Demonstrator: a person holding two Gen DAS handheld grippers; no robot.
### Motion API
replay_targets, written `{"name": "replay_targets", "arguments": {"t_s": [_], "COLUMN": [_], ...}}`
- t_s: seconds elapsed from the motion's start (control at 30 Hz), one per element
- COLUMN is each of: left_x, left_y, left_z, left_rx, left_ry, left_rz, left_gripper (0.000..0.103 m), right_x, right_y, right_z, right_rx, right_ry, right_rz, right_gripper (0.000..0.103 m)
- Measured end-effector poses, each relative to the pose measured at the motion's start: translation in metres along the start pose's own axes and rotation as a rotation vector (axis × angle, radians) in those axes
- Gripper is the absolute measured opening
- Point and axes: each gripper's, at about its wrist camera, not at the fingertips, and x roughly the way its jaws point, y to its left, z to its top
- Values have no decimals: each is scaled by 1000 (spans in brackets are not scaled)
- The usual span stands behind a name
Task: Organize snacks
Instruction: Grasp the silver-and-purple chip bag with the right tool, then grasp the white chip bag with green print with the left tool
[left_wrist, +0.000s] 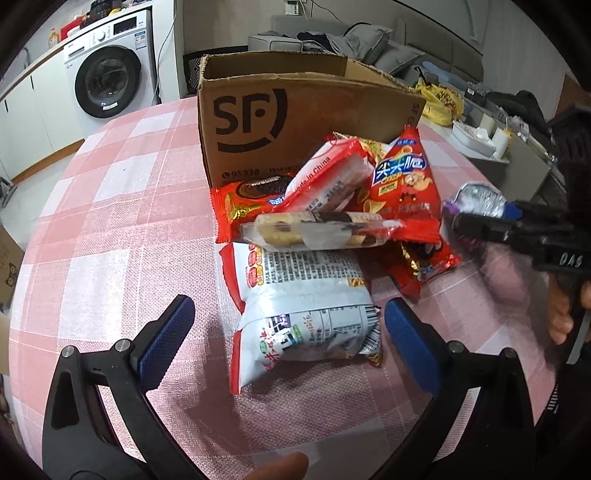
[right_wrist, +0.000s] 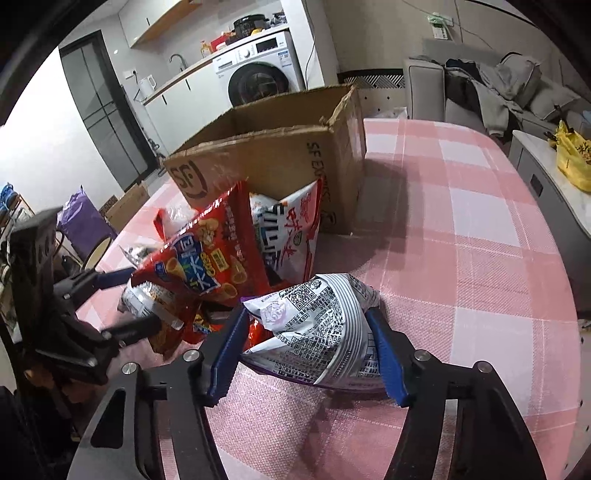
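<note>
pink checked tablecloth covers a round table; its far right half lies bare, and the near left part is also free. behind stand a washing machine on the left and a grey sofa on the right. cardboard box, open-topped with ragged edges, stands at the far side of the table, printed "sf" and "95338". snack pile lies against the box's near wall: a red chip bag with chinese lettering, a red-and-white wrapper reading "made in china", a clear biscuit pack across the middle. white snack bag with dense small print lies nearest, between the fingers of the left gripper, whose jaws stand wide, pads clear of it. right gripper, at the pile's right edge, has both blue pads pressed on a silver-and-purple bag bearing a qr code, the foil creased between them.
</note>
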Motion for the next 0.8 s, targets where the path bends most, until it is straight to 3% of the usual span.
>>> {"name": "replay_targets", "arguments": {"t_s": [0.23, 0.3, 0.33, 0.47, 0.8], "left_x": [6, 6, 6, 2, -17], "left_y": [2, 3, 2, -5, -6], "left_z": [-1, -1, -1, -2, 1], "left_rx": [-5, -4, -2, 45, 56], "left_ry": [1, 2, 10, -1, -42], "left_rz": [12, -37, -80, -69, -140], "left_gripper": [98, 76, 72, 64, 60], "right_x": [-4, -5, -5, -7, -15], "right_y": [-5, -5, -5, -3, -1], "right_z": [0, 0, 0, 0, 2], "right_rx": [26, 26, 26, 22, 18], "right_ry": [-15, -16, -17, -22, -56], "right_rz": [-1, -5, -4, -3, 2], "right_gripper": [66, 66, 66, 66, 66]}}
